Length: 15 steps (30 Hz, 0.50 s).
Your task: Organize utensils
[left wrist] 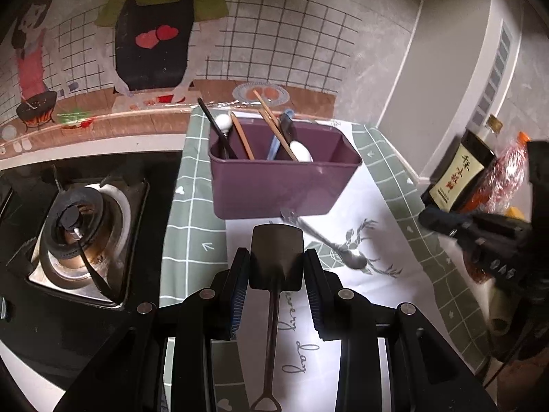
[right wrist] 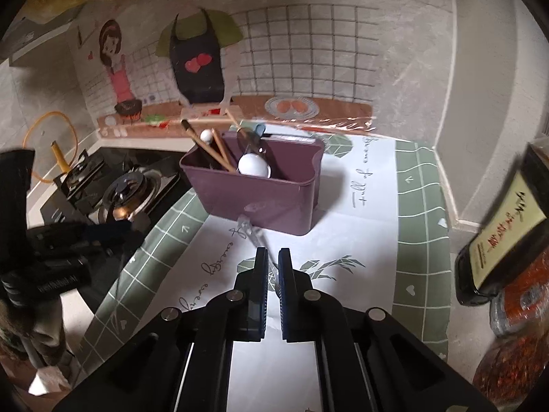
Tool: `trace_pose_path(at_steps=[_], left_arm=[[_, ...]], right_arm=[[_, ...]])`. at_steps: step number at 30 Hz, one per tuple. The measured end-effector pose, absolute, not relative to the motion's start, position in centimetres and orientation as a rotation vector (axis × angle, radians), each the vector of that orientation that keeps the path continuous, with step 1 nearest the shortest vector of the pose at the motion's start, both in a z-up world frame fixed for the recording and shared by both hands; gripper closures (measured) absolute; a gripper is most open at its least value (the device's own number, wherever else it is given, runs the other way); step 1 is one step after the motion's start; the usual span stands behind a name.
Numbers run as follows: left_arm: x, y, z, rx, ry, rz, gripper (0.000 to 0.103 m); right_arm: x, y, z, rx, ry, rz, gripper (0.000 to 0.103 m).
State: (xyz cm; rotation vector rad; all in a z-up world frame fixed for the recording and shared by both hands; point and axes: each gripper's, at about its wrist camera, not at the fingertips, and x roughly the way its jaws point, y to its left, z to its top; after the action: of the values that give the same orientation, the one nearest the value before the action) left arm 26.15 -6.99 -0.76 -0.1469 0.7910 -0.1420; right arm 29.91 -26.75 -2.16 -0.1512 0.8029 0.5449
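Black left gripper (left wrist: 276, 271) fingers clamp a dark shovel-shaped spoon (left wrist: 276, 257) before the purple caddy (left wrist: 274, 185). Right gripper (right wrist: 273, 274) fingers pinch a silver spoon (left wrist: 326, 240) lying on the tabletop, its handle touching the caddy; stove (left wrist: 79, 226) alongside.

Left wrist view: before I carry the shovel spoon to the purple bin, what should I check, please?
1. Left tongs flank the shovel spoon blade on both sides: ok.
2. Grip is firm: cannot tell.
3. Purple bin has free room at its right end: ok.
4. Silver spoon lies apart from the shovel spoon: ok.
5. Right tongs are off the path to the bin: ok.
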Motion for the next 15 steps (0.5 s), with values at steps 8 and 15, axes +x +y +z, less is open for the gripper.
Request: trace_pose_path(at_steps=[8, 15], left_arm=[[25.7, -4.7, -0.5, -0.188, 0.785, -0.087, 0.07], [25.6, -3.7, -0.3, -0.204, 0.779, -0.085, 0.07]], right_arm=[[34.3, -22.5, -8.0, -0.271, 0.914, 0.636, 0.076], [37.2, -18.5, -12.5, -0.395, 0.98, 0.605, 0.076]])
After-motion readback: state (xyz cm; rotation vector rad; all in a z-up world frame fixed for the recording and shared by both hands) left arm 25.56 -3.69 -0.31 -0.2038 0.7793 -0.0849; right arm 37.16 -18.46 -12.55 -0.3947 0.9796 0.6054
